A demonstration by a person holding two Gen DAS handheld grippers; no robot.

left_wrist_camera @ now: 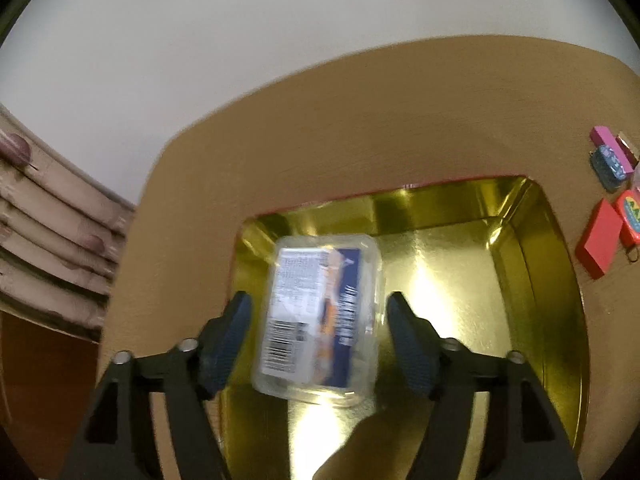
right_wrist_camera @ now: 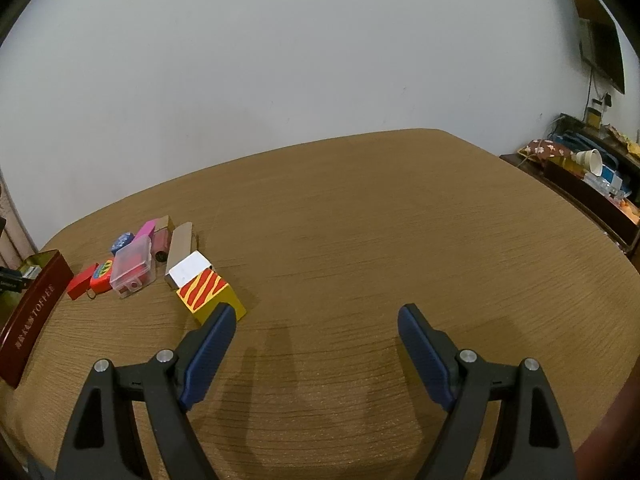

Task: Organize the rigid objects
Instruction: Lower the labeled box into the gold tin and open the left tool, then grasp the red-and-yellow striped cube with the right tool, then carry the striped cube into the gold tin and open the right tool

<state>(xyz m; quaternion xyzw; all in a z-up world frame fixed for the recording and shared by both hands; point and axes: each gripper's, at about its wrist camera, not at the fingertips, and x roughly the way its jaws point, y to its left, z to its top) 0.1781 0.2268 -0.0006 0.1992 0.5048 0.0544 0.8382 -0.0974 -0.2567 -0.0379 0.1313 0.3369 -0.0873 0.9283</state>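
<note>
In the left wrist view, the left tongs (left_wrist_camera: pixel 318 344) reach forward from the bottom of the frame, tilted down over an open gold-lined tin (left_wrist_camera: pixel 532 280). Their fingers are spread wide, one on each side of a clear plastic case (left_wrist_camera: pixel 320 320) with a printed label, and a gap shows on both sides, so they grip nothing. The case is blurred; it sits in the left part of the tin, its long axis running from the bottom of the frame toward the top, barcode end nearest; whether it rests on the tin floor cannot be told. Beyond the tin lies the brown table (left_wrist_camera: pixel 360 120). In the right wrist view, the right tongs (right_wrist_camera: pixel 312 344) hang level above the bare table, fingers wide apart and empty. Just past the left fingertip (right_wrist_camera: pixel 216 332) sits a yellow block with red stripes (right_wrist_camera: pixel 210 294). Further toward the left middle of the frame lies a cluster of small items: a white box (right_wrist_camera: pixel 188 268), a clear lidded box (right_wrist_camera: pixel 132 268), a red block (right_wrist_camera: pixel 81 281) and a pink block (right_wrist_camera: pixel 146 229).
</note>
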